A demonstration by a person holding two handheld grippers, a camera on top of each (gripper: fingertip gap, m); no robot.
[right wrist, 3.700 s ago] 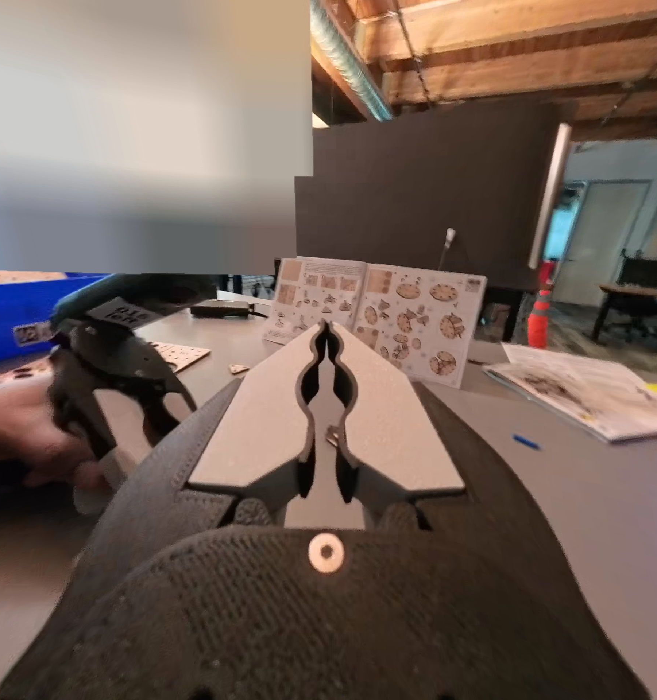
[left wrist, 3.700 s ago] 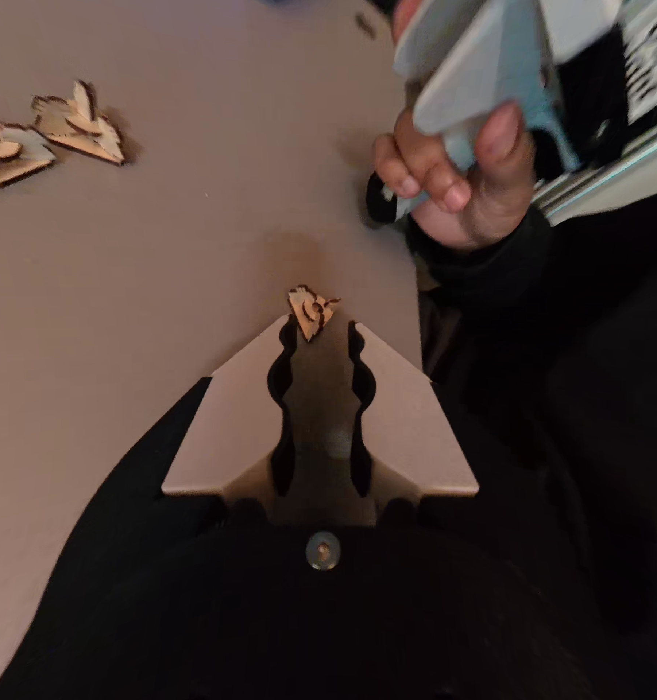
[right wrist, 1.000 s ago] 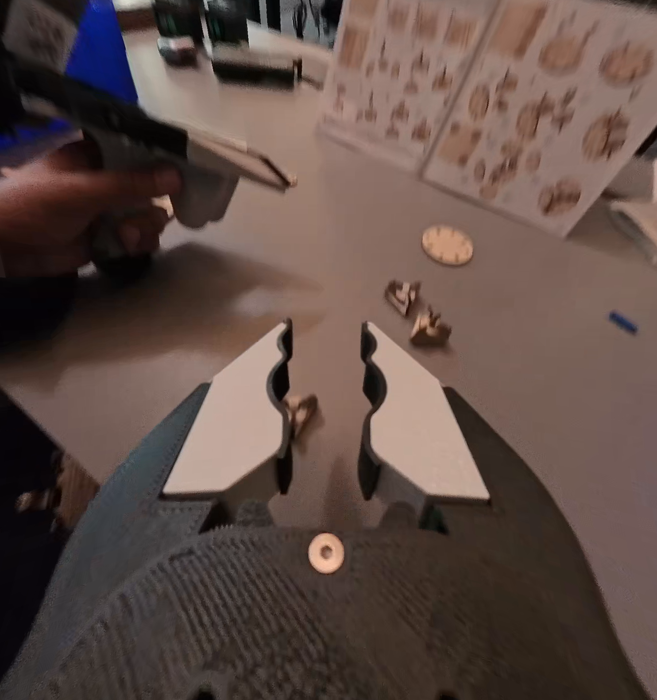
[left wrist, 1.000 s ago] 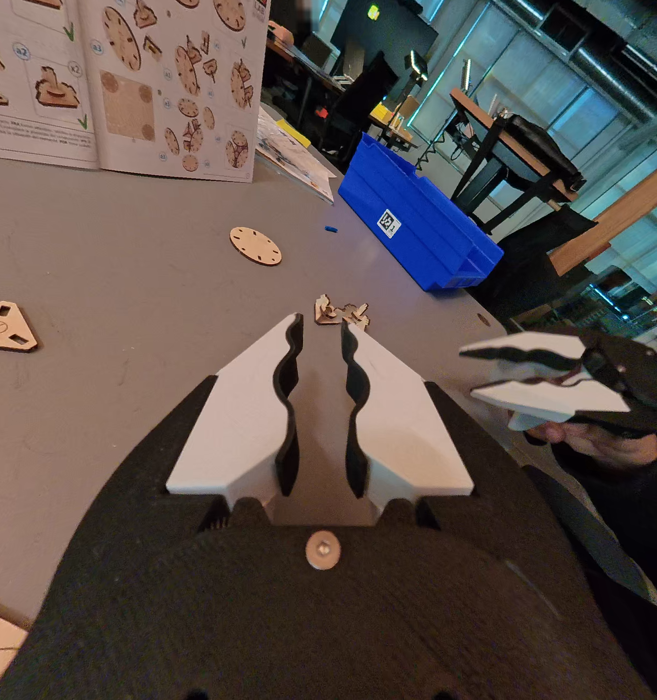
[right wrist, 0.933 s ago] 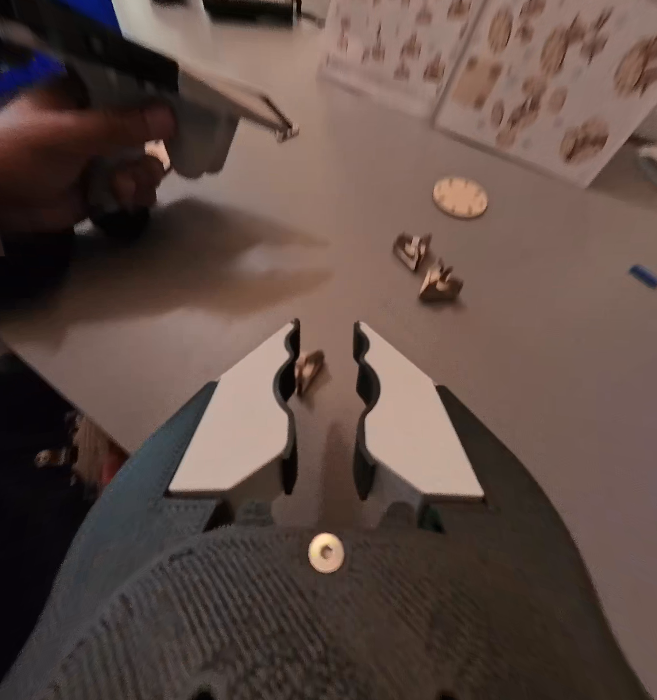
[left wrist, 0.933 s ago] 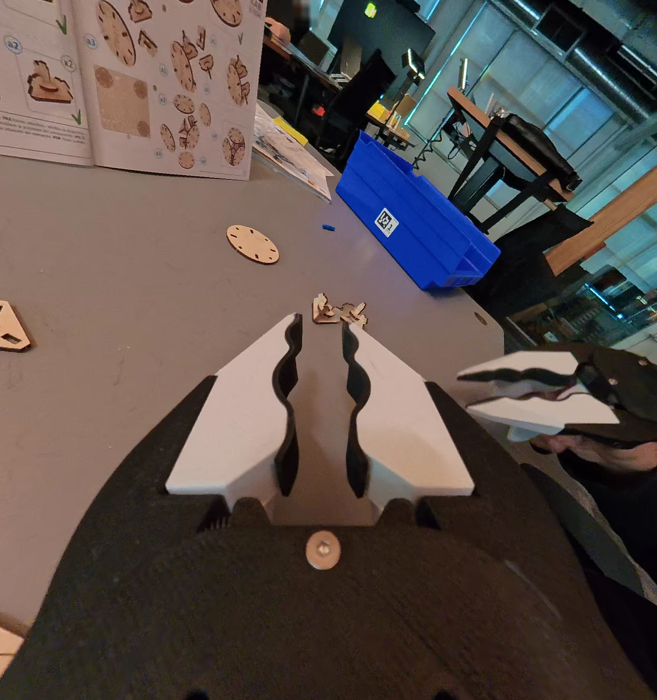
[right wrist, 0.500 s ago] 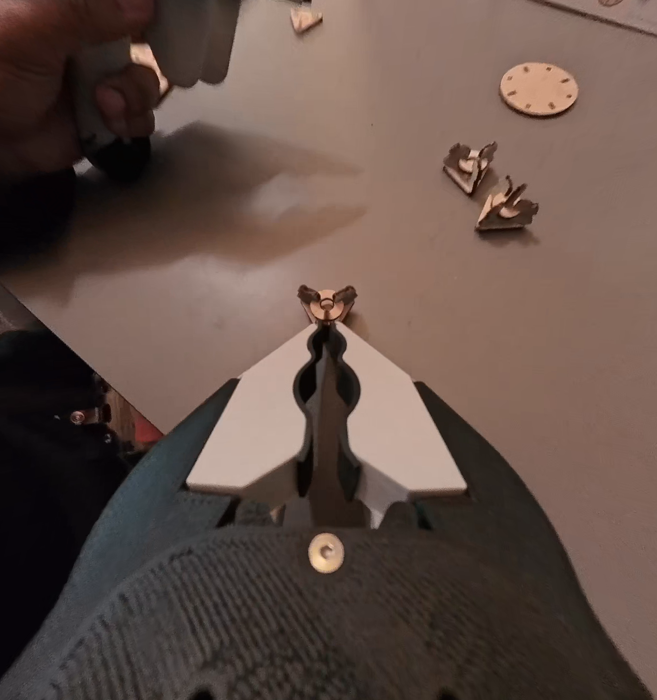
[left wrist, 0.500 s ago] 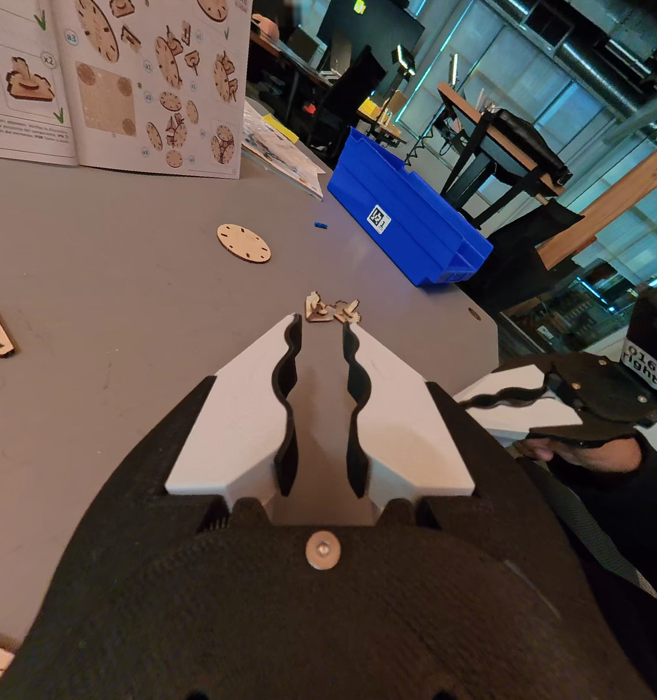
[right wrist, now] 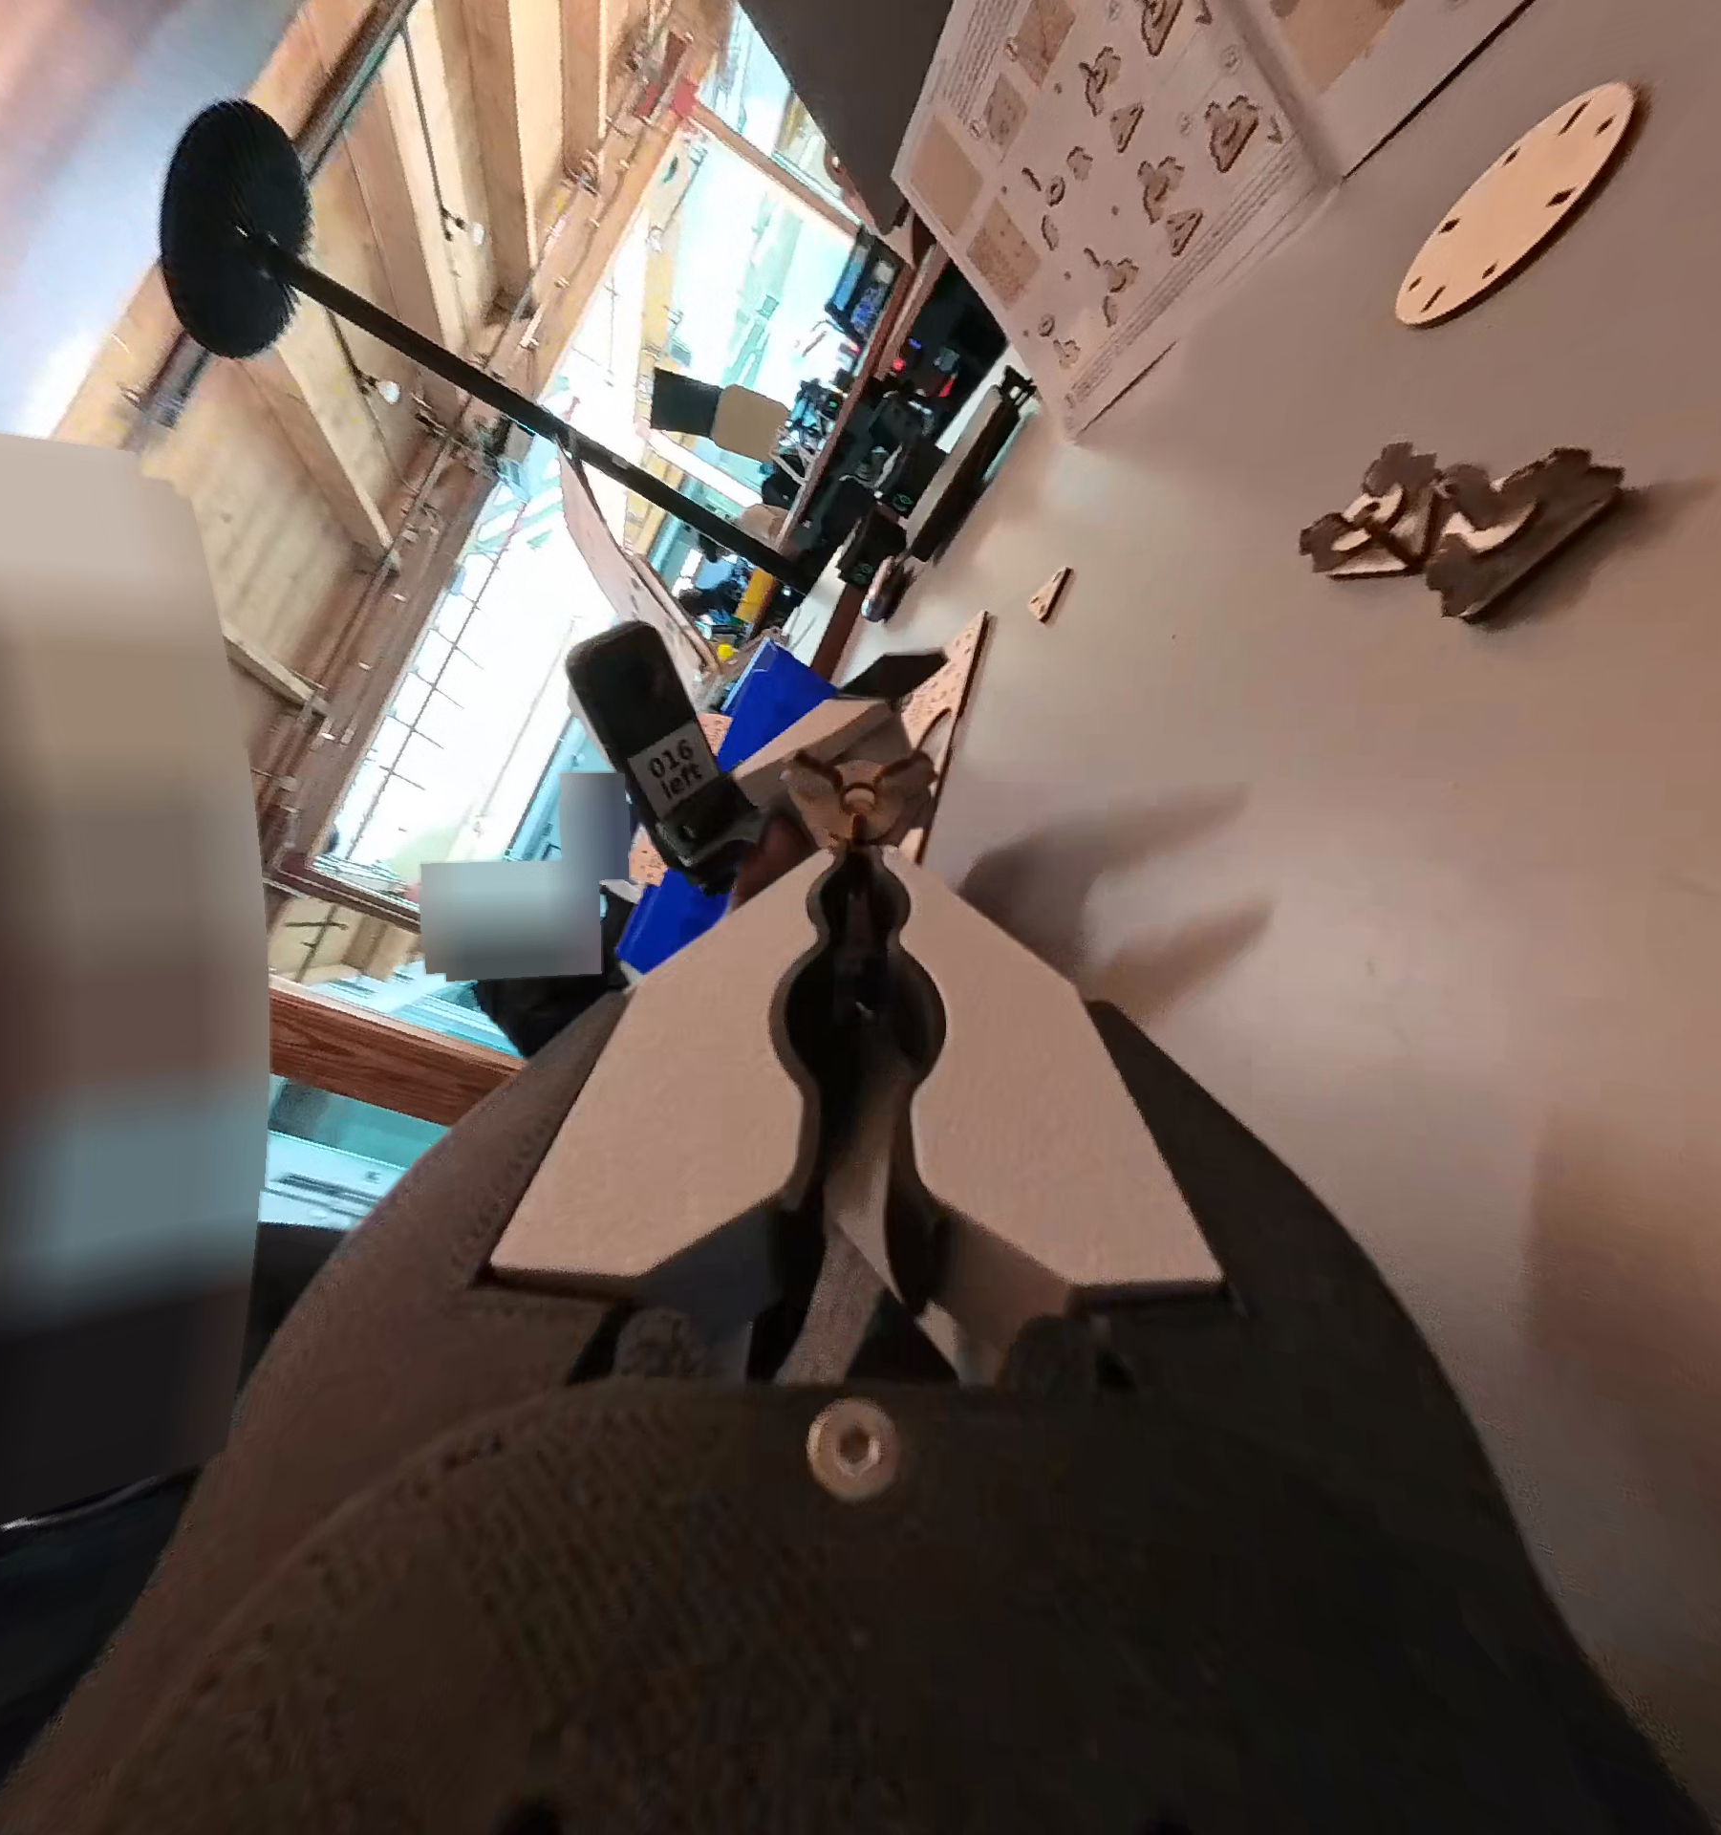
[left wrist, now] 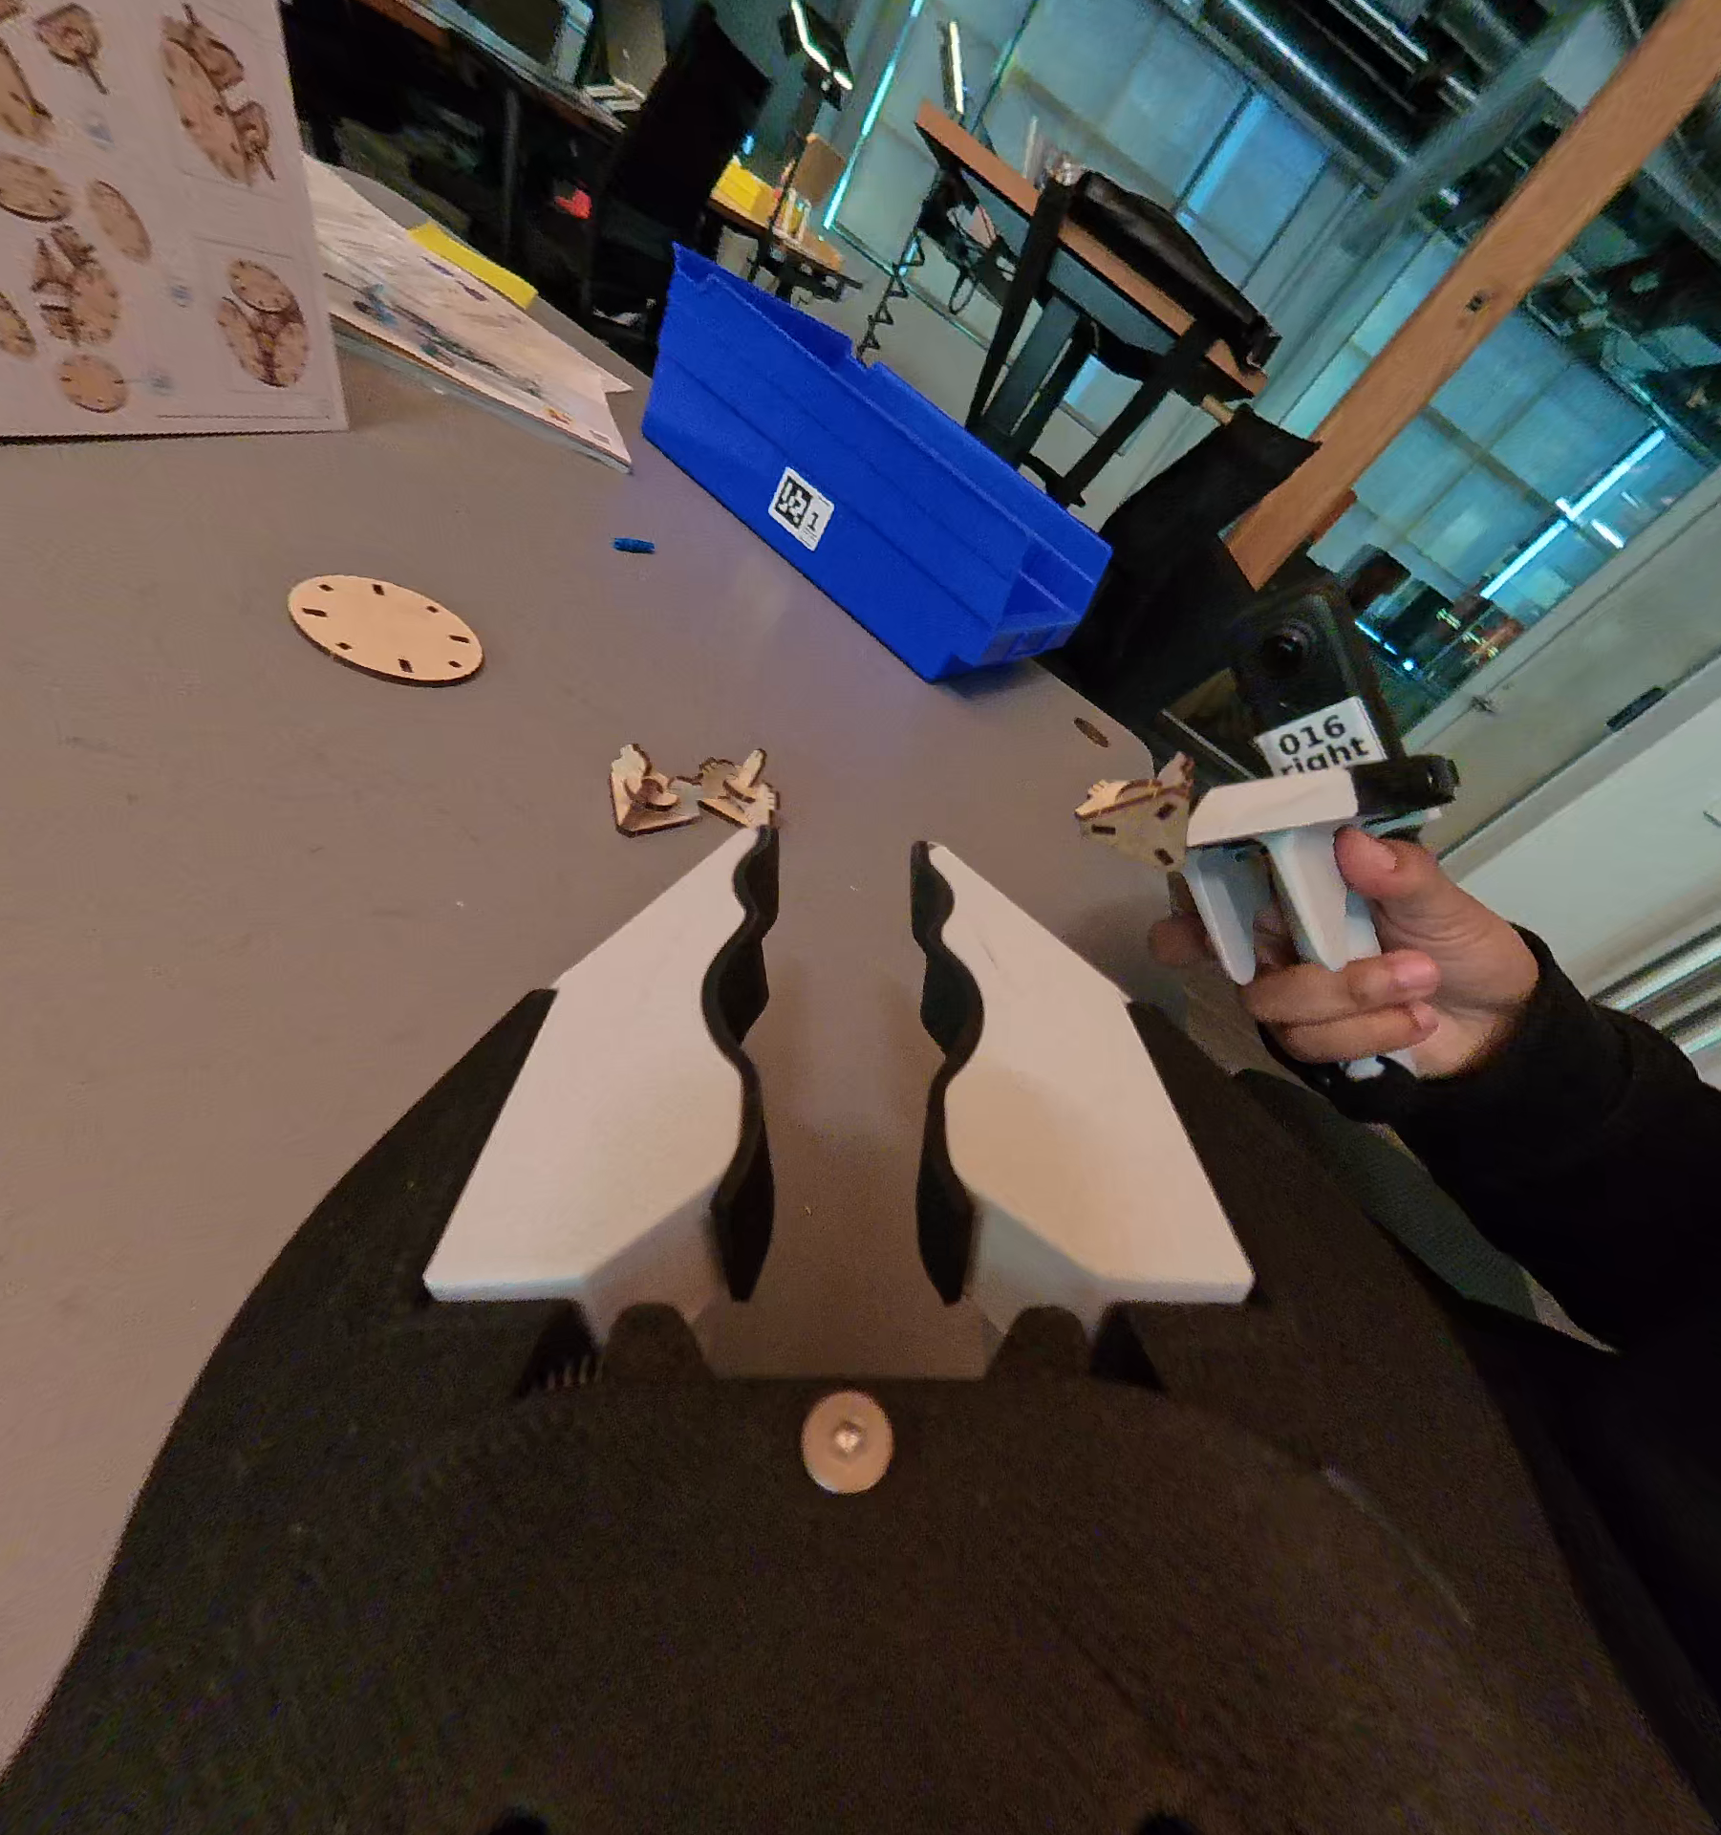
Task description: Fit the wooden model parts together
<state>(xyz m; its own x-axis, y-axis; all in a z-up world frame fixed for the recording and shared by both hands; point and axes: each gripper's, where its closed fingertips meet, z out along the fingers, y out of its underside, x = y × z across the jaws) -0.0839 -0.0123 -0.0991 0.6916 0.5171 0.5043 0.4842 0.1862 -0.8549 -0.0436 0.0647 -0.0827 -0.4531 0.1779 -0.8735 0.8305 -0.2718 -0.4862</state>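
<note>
Right claw [right wrist: 854, 862] pinches a wooden piece [right wrist: 856, 800]; left claw [left wrist: 844, 849] gapes bare.

Dim warm indoor light, bright window [right wrist: 499, 635] glare — wide-angle edge bending, slight blur, soft table [left wrist: 141, 894] shadows.

Left gripper [left wrist: 844, 852] above grey table [left wrist: 191, 894]

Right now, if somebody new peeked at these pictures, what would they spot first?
Probably the little wooden puzzle piece pinched at the tip of the right tool, lifted off the grey table. Next, the big blue bin at the table's far edge, and the open left tool pointing at two small wooden pieces lying near a round wooden disc.
</note>
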